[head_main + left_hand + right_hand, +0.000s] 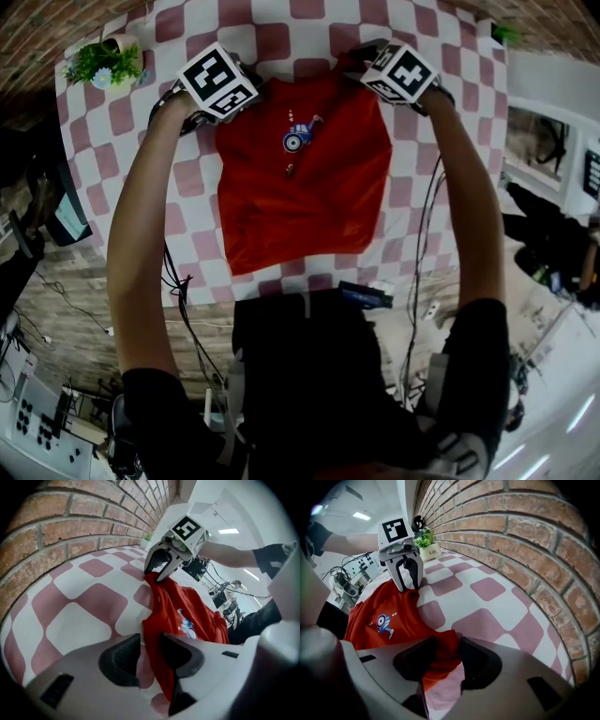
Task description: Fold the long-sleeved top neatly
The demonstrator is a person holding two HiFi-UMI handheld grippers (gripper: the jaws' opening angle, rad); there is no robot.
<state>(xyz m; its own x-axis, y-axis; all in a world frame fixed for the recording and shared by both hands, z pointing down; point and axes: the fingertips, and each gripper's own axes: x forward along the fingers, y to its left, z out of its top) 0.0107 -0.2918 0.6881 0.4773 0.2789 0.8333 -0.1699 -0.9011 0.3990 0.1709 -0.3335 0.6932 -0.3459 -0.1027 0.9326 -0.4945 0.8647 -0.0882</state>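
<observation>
The red top (305,202) lies spread on the pink-and-white checked table (141,169), with a small blue print (295,141) near its far end. My left gripper (200,119) stands at its far left corner, my right gripper (362,64) at its far right corner, and both point steeply down. In the left gripper view the red top (187,616) hangs between the jaws of the left gripper (151,651), against one pad with a gap at the other. In the right gripper view a corner of the top (389,616) lies loosely between the parted jaws of the right gripper (447,656).
A small potted plant (108,61) stands at the table's far left corner. A brick wall (511,527) runs along the table's far edge. Cables and equipment lie on the floor on both sides of the person, beside the table's near edge.
</observation>
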